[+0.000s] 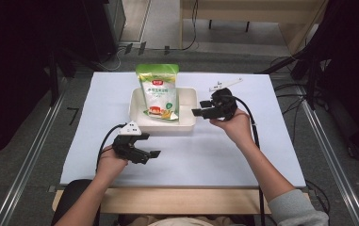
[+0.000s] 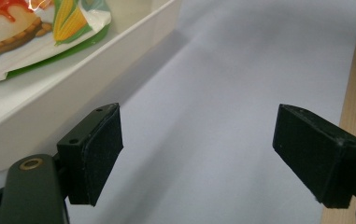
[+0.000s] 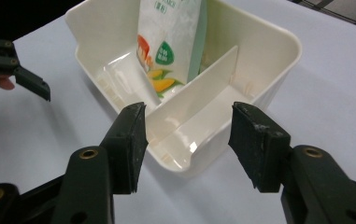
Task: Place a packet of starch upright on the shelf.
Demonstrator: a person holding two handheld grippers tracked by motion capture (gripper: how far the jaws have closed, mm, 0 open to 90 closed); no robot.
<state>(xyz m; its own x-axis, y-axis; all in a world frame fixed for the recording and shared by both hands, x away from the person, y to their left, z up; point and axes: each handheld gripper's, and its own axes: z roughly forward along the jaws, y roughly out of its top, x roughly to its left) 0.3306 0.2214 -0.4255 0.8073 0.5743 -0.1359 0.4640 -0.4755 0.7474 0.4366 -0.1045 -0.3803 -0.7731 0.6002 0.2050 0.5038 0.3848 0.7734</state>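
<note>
A cream plastic bin (image 1: pixel 187 123) sits mid-table, split by a thin divider (image 3: pixel 199 100). A green and white food pouch (image 1: pixel 159 92) stands tilted in its larger compartment, leaning on the far wall; its printed lower edge (image 2: pixel 35 32) shows in the left gripper view. My left gripper (image 1: pixel 154 154) hovers open over the white table just in front of the bin, nothing between its pads (image 2: pixel 102 154). My right gripper (image 1: pixel 197 112) is open at the bin's right end, its jaws either side of the near corner (image 3: pixel 185 163) by the small empty compartment.
The white tabletop (image 1: pixel 205 155) has bare room in front and to both sides of the bin. A wooden edge (image 1: pixel 177 197) runs along the near side. A small white tool (image 1: pixel 224 84) lies behind the right hand. Metal rails flank the table.
</note>
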